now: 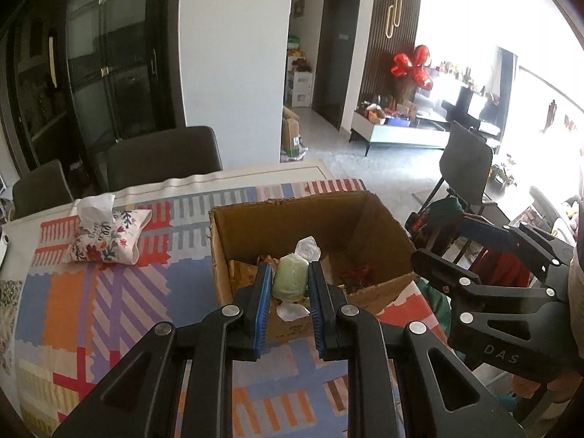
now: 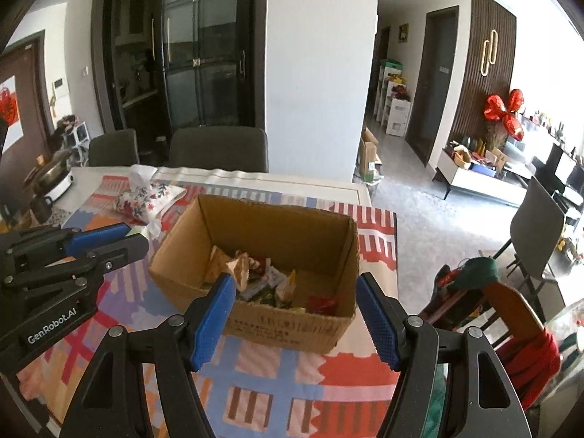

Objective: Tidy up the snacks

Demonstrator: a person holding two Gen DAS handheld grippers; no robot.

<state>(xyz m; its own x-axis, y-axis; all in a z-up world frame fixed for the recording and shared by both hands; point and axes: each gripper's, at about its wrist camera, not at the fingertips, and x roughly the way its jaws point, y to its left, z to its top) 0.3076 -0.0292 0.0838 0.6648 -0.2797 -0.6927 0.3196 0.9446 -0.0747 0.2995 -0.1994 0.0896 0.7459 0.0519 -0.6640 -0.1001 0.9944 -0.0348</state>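
- A dining room with dark glass cabinet doors and a white pillar behind; the counter [image 2: 277, 383] wears a bright striped patchwork cloth, with grey chairs [image 1: 164, 155] along its far side.
- An open cardboard box [image 2: 292, 328] sits on the cloth, holding a loose heap of snack packets [image 2: 270, 284] on its floor.
- The left gripper [image 1: 290, 268] is clenched on a green wrapped candy [image 1: 290, 277], pinched between both blue fingers [image 1: 263, 292], its white twisted ends sticking out at 12 and 6 o'clock; seen from the left wrist it hangs over the box's near wall.
- The right gripper [image 2: 295, 284] is released, fingers spread wide with nothing between them, poised at the box's near edge.
- A floral tissue pouch [image 1: 107, 241] lies on the cloth at 10 o'clock from the box.
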